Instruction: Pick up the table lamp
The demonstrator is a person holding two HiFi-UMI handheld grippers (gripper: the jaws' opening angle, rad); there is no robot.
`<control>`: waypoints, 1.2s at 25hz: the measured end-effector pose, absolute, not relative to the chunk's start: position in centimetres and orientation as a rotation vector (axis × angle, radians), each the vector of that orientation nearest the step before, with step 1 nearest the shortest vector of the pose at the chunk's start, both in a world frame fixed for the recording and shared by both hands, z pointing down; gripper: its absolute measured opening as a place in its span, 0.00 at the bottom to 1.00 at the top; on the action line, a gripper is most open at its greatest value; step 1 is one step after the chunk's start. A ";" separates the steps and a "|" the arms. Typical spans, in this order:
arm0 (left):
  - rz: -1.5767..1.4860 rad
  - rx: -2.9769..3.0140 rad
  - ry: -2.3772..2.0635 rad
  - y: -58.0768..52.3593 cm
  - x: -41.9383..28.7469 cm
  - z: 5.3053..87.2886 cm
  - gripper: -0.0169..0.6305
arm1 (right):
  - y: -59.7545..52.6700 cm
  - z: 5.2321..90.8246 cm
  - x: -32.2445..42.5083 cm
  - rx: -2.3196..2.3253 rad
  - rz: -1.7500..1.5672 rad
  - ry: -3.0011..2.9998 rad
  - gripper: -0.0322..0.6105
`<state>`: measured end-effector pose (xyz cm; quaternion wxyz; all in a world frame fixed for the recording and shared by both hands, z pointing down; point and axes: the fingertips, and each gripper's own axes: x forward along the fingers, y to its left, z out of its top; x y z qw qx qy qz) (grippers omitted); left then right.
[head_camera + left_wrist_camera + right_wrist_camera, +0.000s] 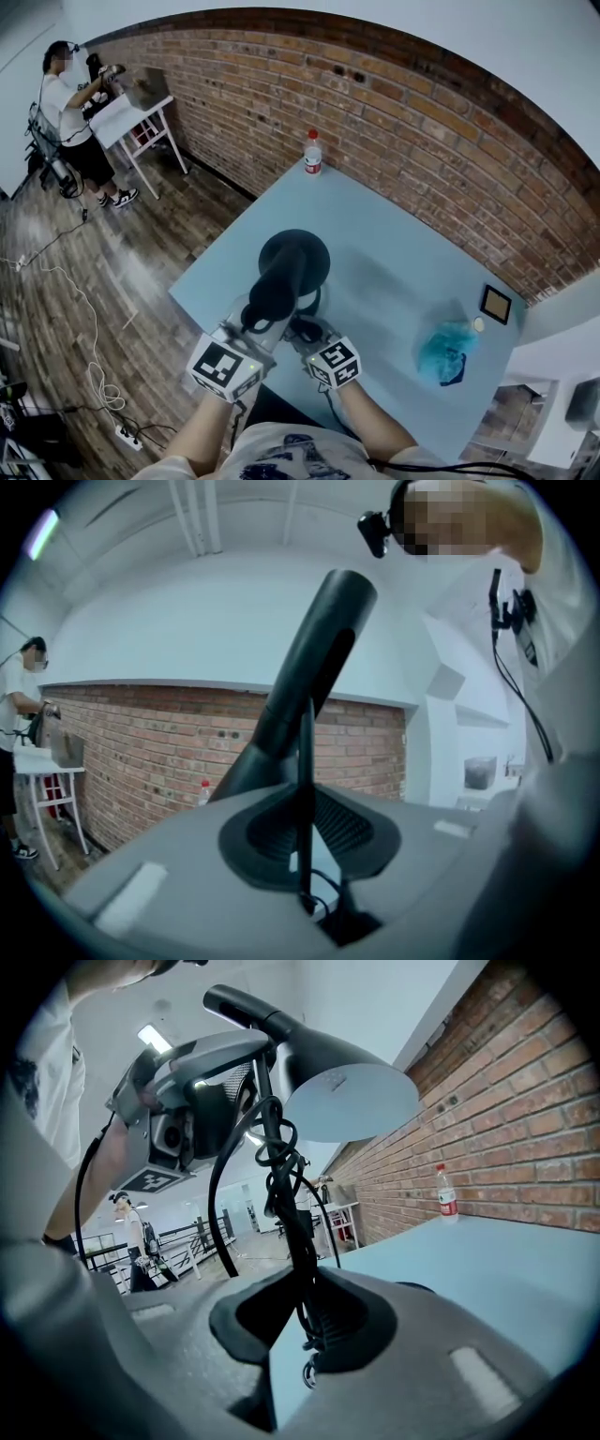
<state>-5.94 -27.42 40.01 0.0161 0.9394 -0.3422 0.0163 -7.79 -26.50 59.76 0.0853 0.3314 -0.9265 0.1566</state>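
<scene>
The black table lamp (291,262) hangs over the near part of the pale blue table (394,253), held from both sides. Its round shade (349,1101) is at the top, with a thick black neck (309,667) below it. My left gripper (255,324) is shut on the lamp's thin stem (305,789), which runs up between its jaws (305,860). My right gripper (306,330) is shut on the stem where the black cord (281,1162) coils round it (305,1335). The lamp's base is hidden.
A water bottle (313,153) stands at the table's far edge by the brick wall (422,122). A blue plastic bag (445,352) and a small square frame (495,303) lie at the right. A person (73,122) works at a white table far left. Cables lie on the wood floor (84,309).
</scene>
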 end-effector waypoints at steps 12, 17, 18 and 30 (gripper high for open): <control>0.029 3.007 -1.011 -25.3 -3.6 36.6 0.09 | -25.9 56.4 -5.3 1.043 0.363 -2.771 0.13; 0.032 3.029 -0.998 -24.8 -2.8 35.7 0.08 | -25.7 55.5 -4.6 1.052 0.340 -2.774 0.13; 0.034 3.034 -0.994 -24.6 -2.7 35.6 0.08 | -25.6 55.4 -4.5 1.052 0.336 -2.774 0.13; 0.043 3.047 -0.985 -24.3 -2.0 35.3 0.08 | -25.4 55.1 -3.8 1.058 0.322 -2.771 0.13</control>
